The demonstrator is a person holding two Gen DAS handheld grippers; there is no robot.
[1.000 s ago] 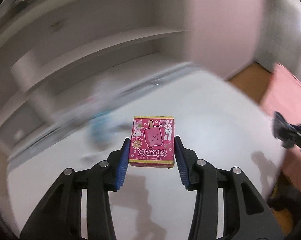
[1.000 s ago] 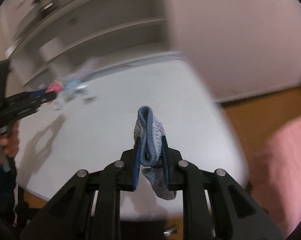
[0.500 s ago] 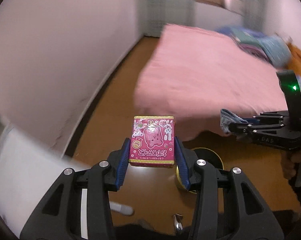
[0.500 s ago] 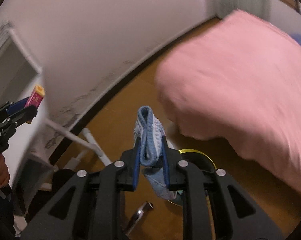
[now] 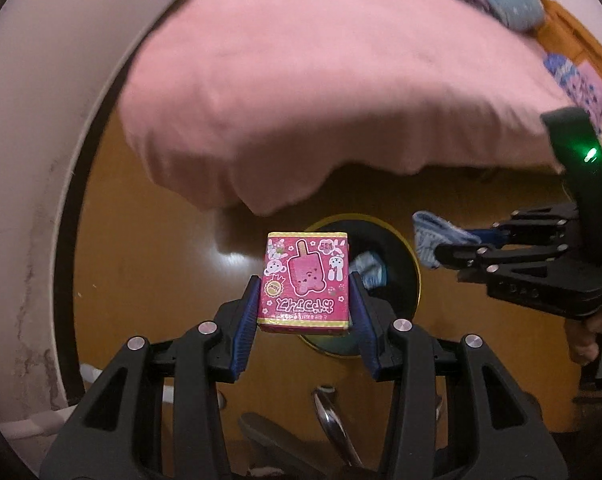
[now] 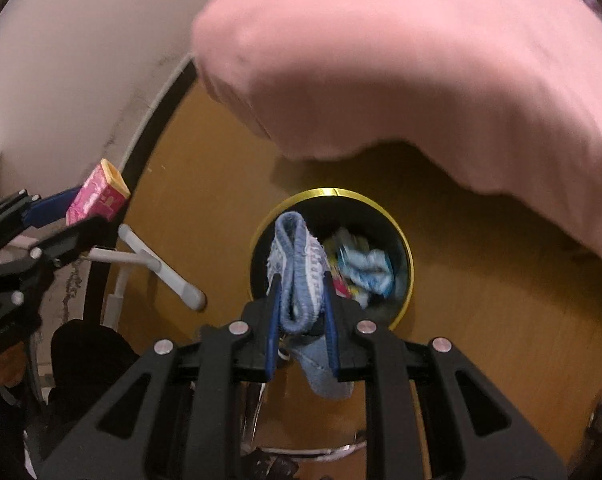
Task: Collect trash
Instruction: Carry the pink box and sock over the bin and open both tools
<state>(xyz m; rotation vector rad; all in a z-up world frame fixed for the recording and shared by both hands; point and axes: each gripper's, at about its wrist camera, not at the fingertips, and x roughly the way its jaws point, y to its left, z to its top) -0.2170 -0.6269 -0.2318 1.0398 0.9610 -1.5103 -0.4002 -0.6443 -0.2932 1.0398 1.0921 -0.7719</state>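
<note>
My left gripper (image 5: 305, 288) is shut on a pink snack box (image 5: 304, 282) with a popsicle picture, held above the near rim of a round black bin with a gold rim (image 5: 415, 256) on the wooden floor. My right gripper (image 6: 301, 292) is shut on a crumpled blue and white wrapper (image 6: 299, 276), held over the left part of the same bin (image 6: 408, 248), which holds blue and colourful trash (image 6: 367, 268). The right gripper also shows in the left wrist view (image 5: 441, 242), right of the bin. The left gripper with the box (image 6: 97, 196) shows at the left of the right wrist view.
A bed with a pink cover (image 5: 321, 80) overhangs the floor just behind the bin. A white wall with a dark baseboard (image 5: 25, 184) runs on the left. White furniture legs (image 6: 161, 276) stand on the floor left of the bin.
Both grippers have swung away from the white table and now point down at the bin on the floor. Each has kept hold of its item.
</note>
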